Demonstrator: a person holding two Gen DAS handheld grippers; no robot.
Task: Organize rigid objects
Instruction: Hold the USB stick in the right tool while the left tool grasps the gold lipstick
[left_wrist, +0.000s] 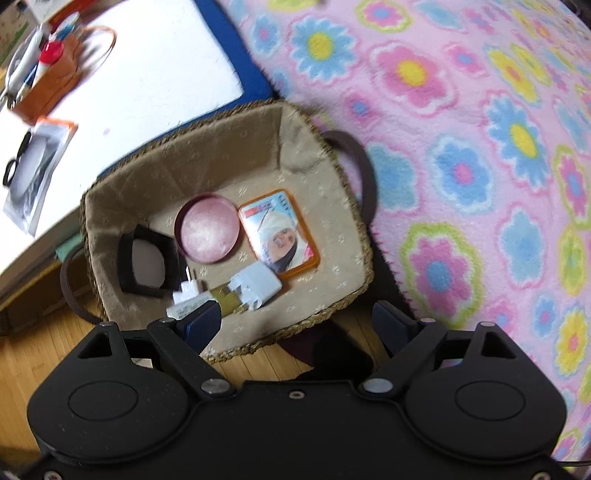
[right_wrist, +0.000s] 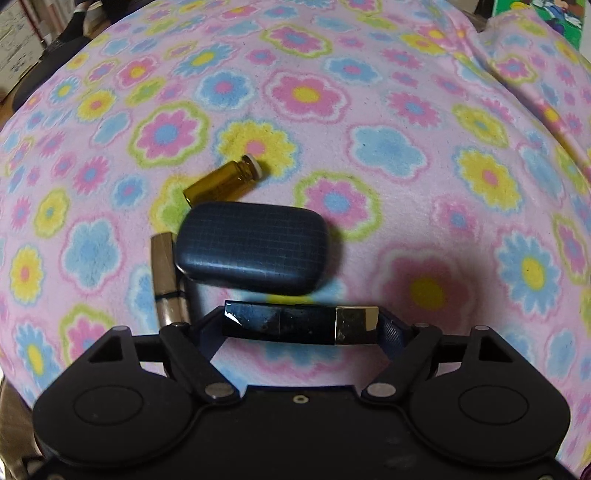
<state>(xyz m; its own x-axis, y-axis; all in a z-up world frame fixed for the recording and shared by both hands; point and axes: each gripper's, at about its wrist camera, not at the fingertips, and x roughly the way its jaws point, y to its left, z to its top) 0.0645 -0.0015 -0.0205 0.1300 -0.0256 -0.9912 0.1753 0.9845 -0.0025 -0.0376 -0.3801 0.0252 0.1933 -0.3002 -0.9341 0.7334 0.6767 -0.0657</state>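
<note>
Right hand-held gripper (right_wrist: 301, 326) pinches black tube (right_wrist: 291, 325) endwise, may pivot out; left hand-held gripper (left_wrist: 295, 325) spread over basket (left_wrist: 343, 192).

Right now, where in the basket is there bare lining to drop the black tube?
Free: the far half of the basket, beyond the pink round tin and picture card case. Crowded: the near-left corner, around the white charger and black compact.

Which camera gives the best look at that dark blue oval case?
The right wrist view: the dark blue case lies whole on the flowered blanket, just beyond the jaws. The left wrist view does not show it.
</note>
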